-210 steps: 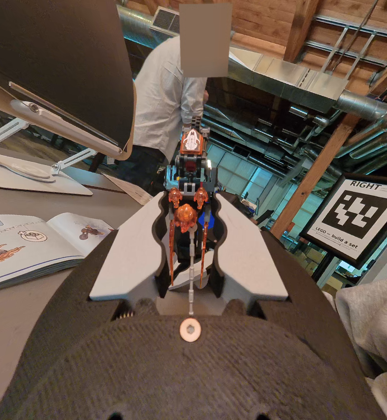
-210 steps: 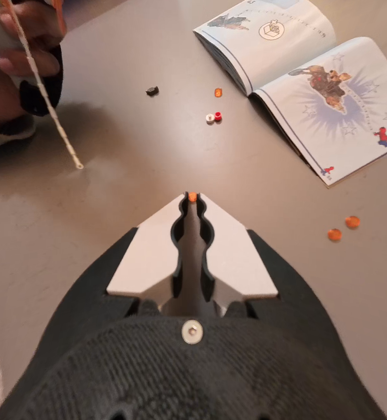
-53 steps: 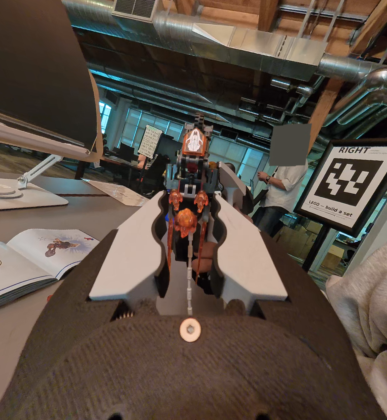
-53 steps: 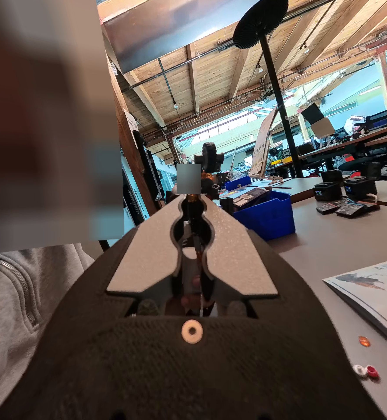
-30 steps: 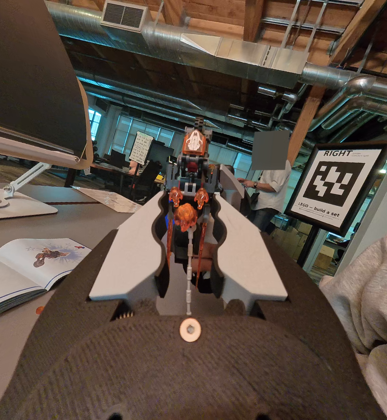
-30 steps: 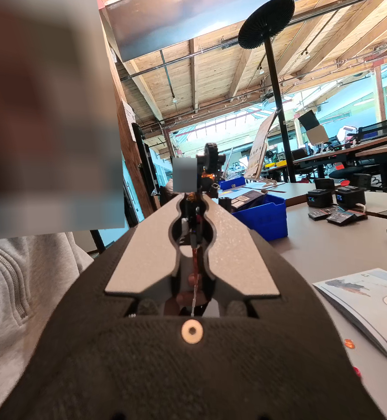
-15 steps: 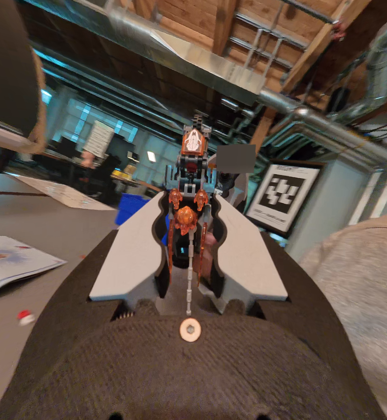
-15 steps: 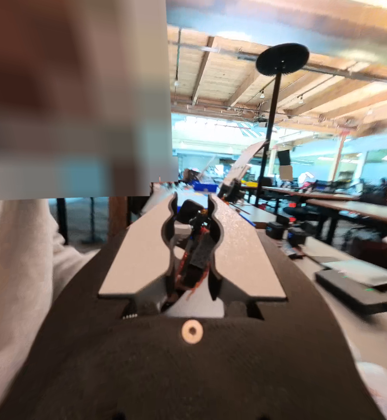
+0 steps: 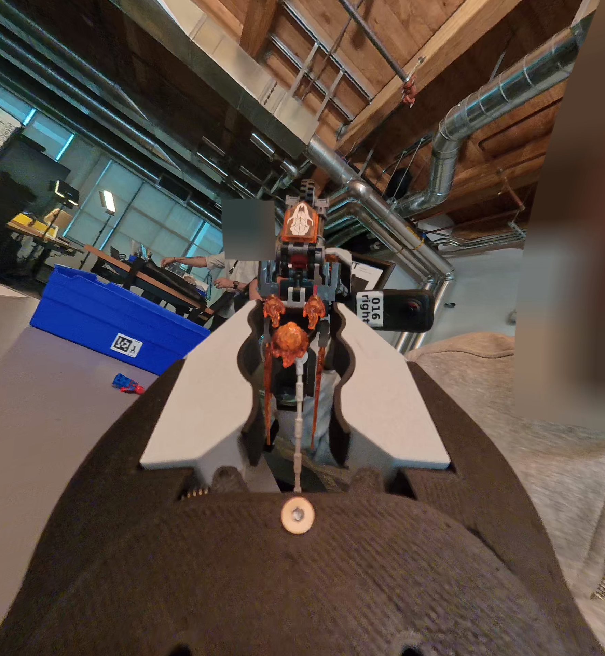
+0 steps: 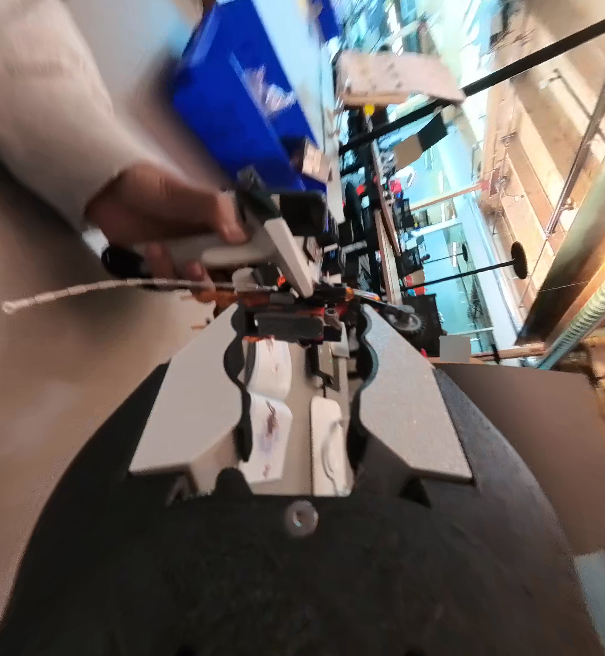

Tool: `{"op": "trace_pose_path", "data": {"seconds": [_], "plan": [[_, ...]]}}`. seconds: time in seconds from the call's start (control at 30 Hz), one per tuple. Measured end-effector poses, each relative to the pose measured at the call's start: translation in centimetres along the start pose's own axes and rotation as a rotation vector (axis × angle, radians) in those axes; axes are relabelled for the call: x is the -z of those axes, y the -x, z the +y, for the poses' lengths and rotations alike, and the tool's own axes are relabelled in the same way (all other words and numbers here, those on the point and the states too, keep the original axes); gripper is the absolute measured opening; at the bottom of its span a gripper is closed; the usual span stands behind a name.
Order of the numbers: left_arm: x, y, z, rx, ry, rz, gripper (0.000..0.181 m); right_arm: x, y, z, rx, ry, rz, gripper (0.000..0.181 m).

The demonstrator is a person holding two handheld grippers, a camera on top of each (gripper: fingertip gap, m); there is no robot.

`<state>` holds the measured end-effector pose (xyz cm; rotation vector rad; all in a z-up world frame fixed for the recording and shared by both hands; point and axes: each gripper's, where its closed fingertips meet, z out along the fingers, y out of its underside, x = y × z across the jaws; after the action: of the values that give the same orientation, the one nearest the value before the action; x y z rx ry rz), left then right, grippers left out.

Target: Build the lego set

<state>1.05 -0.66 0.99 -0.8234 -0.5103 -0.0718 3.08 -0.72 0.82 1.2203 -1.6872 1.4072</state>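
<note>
My left gripper [image 9: 295, 305] is shut on the lego model [image 9: 299, 262], a dark grey build with an orange plate on top, orange flame pieces and a white chain [image 9: 298, 419] hanging back between the fingers. It is held up in the air. In the blurred right wrist view, rolled sideways, my right gripper [image 10: 299, 314] is open wide, its tips on either side of the model [image 10: 290, 324]. A hand [image 10: 166, 213] holds the left gripper, whose fingers [image 10: 286, 255] clamp the model from above. The chain [image 10: 81, 289] sticks out to the left.
A blue bin [image 9: 109, 319] stands on the grey table [image 9: 27, 408], with a small blue and red lego figure [image 9: 127, 384] in front of it. The right gripper's camera [image 9: 393, 310] shows behind the model. A grey sleeve [image 9: 506, 408] fills the right. The open booklet [image 10: 269, 408] shows between the right fingers. Left and right tips are no more than a few centimetres apart.
Both grippers swung round, with the bin coming into the left view. The right gripper rolled sideways and its jaws opened wider at the model. The left gripper kept its hold.
</note>
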Motion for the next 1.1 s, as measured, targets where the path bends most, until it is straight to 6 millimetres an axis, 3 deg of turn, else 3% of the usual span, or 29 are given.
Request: {"op": "trace_pose_path", "data": {"seconds": [0.27,0.57,1.1], "plan": [[-0.4,-0.1,0.8,0.016,0.042,0.013,0.033,1.1,-1.0,-0.6,-0.034,-0.017,-0.073,0.043],[-0.4,-0.3,0.7,0.042,0.028,0.033,0.034,0.1,0.3,-0.2,-0.032,0.039,-0.127,0.059],[-0.8,-0.2,1.5,0.037,0.074,0.027,0.033,0.0,1.2,1.0,0.031,0.115,-0.172,0.061]]}}
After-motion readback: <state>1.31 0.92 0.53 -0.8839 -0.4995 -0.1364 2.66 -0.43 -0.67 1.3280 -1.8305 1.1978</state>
